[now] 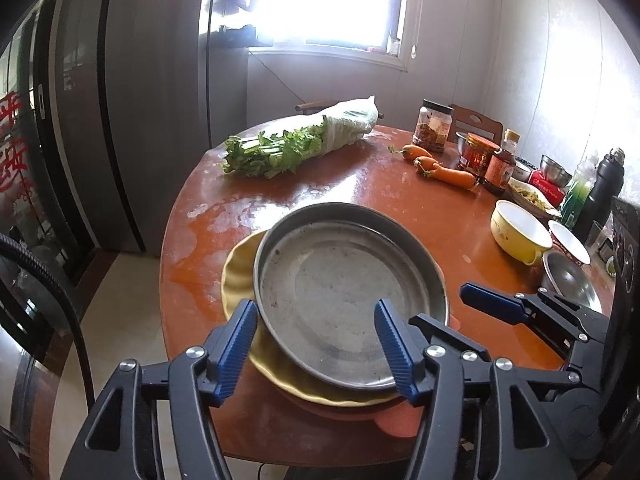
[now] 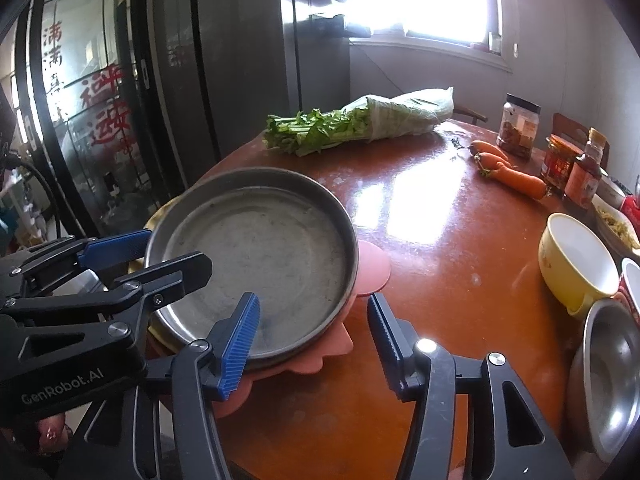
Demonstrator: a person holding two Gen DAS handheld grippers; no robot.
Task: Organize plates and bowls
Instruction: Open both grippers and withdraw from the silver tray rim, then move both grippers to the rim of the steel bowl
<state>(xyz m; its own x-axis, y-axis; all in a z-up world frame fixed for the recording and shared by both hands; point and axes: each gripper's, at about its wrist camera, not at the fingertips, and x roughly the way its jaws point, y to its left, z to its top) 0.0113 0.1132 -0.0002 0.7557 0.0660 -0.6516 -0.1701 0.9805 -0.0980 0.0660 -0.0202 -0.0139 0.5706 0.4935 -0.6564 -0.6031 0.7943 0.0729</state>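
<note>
A round steel plate [image 1: 340, 292] [image 2: 256, 256] lies on a yellow scalloped plate [image 1: 240, 272], which rests on a pink plate [image 2: 372, 272], all near the front edge of the round brown table [image 1: 380, 188]. My left gripper [image 1: 316, 348] is open and straddles the steel plate's near-left rim. My right gripper [image 2: 312, 340] is open over the steel and pink plates' right rims. At the right stand a yellow bowl [image 1: 520, 236] [image 2: 576, 260], a red-and-white bowl [image 1: 568, 240] and a steel bowl [image 2: 612, 376].
A bagged bunch of celery [image 1: 304, 140] lies at the back of the table, with carrots [image 1: 440, 168] to its right. Jars [image 1: 434, 124], a sauce bottle [image 1: 500, 168] and a dark flask [image 1: 608, 184] crowd the right side. A tall dark fridge [image 1: 120, 100] stands left.
</note>
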